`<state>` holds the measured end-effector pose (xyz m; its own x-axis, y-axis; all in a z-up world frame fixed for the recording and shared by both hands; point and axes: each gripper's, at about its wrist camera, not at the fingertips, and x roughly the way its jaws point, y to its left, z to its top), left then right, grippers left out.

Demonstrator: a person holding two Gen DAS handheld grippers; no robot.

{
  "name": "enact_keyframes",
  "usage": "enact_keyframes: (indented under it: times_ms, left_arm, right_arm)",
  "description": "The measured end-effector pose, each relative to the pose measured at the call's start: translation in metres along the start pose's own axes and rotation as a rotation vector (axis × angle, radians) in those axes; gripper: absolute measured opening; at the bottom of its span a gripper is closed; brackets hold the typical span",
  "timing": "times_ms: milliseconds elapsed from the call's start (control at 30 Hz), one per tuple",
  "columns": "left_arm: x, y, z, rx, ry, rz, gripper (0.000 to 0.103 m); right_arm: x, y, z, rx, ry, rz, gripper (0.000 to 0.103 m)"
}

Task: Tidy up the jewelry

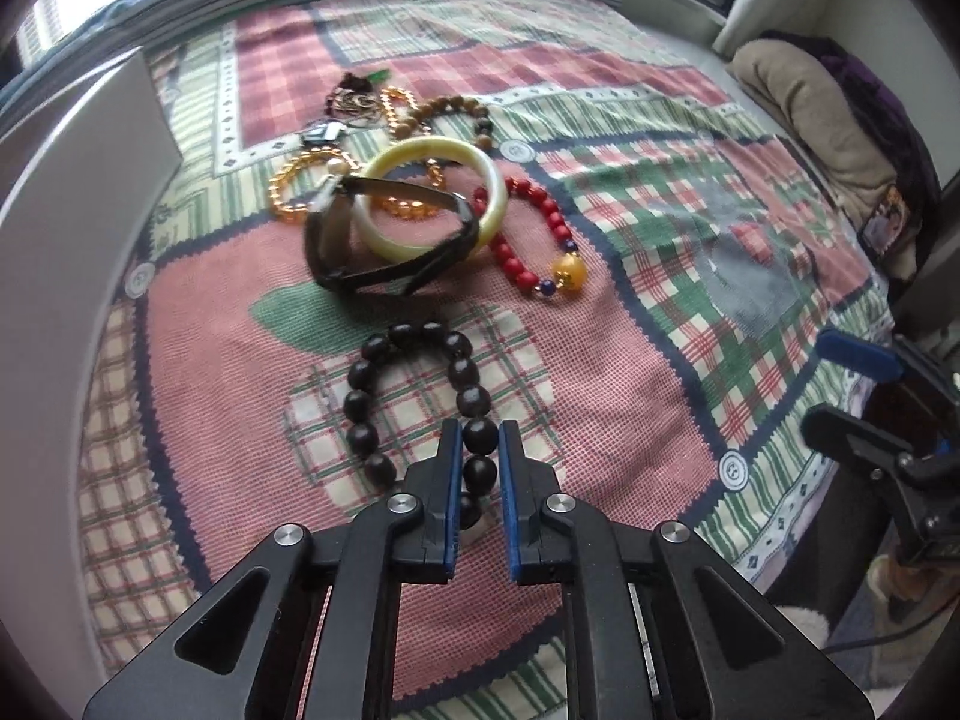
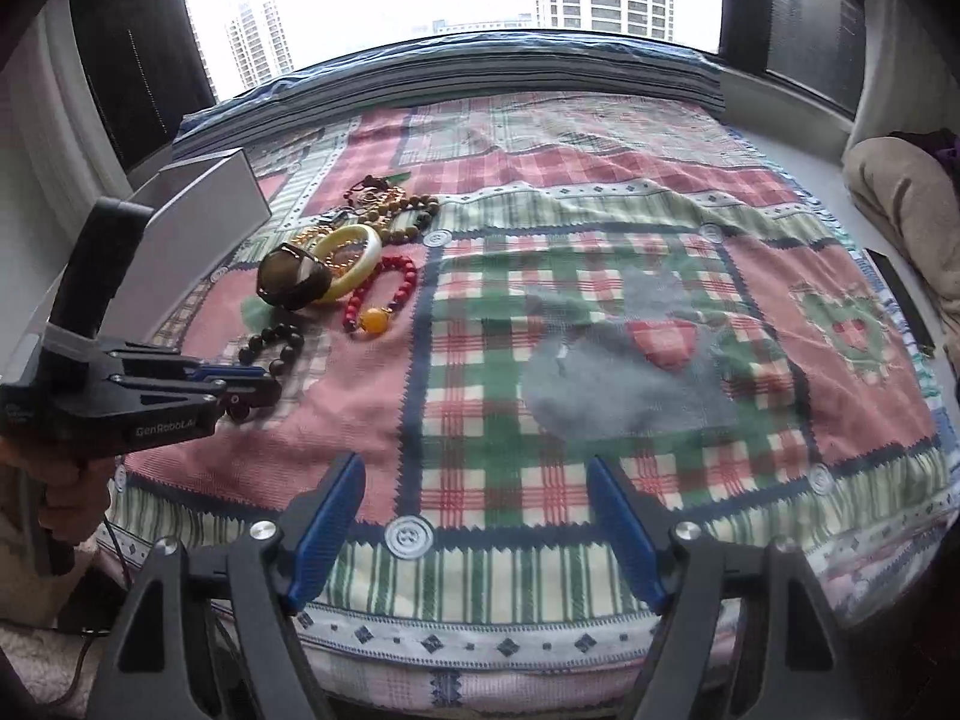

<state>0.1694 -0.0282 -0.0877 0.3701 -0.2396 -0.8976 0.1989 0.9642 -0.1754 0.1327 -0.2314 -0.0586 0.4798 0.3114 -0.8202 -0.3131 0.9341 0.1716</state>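
Bed (image 2: 600, 360): carries everything here, under a patchwork quilt of red, green and cream plaid. Its soft, level top keeps round pieces from rolling, which is likely why the jewelry is laid out on it.

White box (image 1: 78, 192): open, standing at the quilt's left edge just beside the pile. Judged to be the destination for sorted pieces; its inside is not visible.

Jewelry pile (image 1: 384, 180): heaped near the box, the pieces overlapping. A dark brown bangle (image 1: 384, 240) leans tilted across a pale yellow-green bangle (image 1: 432, 198). A red bead bracelet (image 1: 540, 240) with an amber bead touches the pale bangle's right side. Amber bead strands (image 1: 300, 186), a tan wooden bead bracelet (image 1: 456, 114) and smaller tangled items lie behind, too small to itemise.

Dark bead bracelet (image 1: 420, 408): lies flat on the quilt, apart from the pile and nearest the viewer. Being separate, it is the easiest piece to take first.

Left claw (image 1: 480, 438): pointed steeply down, narrowed almost shut on the near side of the dark bead bracelet, its blue pads pressing a bead on either flank. The bracelet rests on the quilt, not yet lifted.

Right claw (image 2: 477, 480): spread wide, holding nothing, hovering over bare quilt well apart from the jewelry, seemingly kept clear of the left.
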Motion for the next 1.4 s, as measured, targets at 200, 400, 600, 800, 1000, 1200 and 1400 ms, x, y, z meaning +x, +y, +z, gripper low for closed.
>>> enact_keyframes:
  times_ms: [200, 400, 600, 800, 1000, 1200, 1400]
  left_arm:
    - [-0.037, 0.034, -0.017, -0.088, -0.069, 0.068, 0.010]
    - [-0.045, 0.056, -0.035, -0.148, -0.074, 0.065, 0.010]
    - [-0.048, 0.064, -0.044, -0.170, -0.074, 0.067, 0.010]
    - [-0.048, 0.066, -0.045, -0.179, -0.081, 0.067, 0.010]
    - [-0.050, 0.067, -0.047, -0.192, -0.081, 0.059, 0.010]
    - [-0.075, 0.070, -0.048, -0.247, -0.112, -0.005, 0.010]
    - [-0.124, 0.070, -0.057, -0.274, -0.189, -0.022, 0.010]
  right_arm:
    - [0.047, 0.031, 0.047, -0.151, 0.081, 0.235, 0.051]
    - [0.094, 0.054, 0.090, -0.340, 0.088, 0.289, 0.049]
    - [0.131, 0.054, 0.086, -0.490, 0.244, 0.252, 0.049]
    - [0.118, 0.072, 0.053, -0.632, 0.373, 0.233, 0.049]
    - [0.116, 0.071, 0.052, -0.625, 0.376, 0.186, 0.017]
    - [0.091, 0.052, 0.064, -0.368, 0.324, 0.298, 0.017]
    - [0.033, 0.061, 0.082, -0.192, 0.209, 0.483, 0.017]
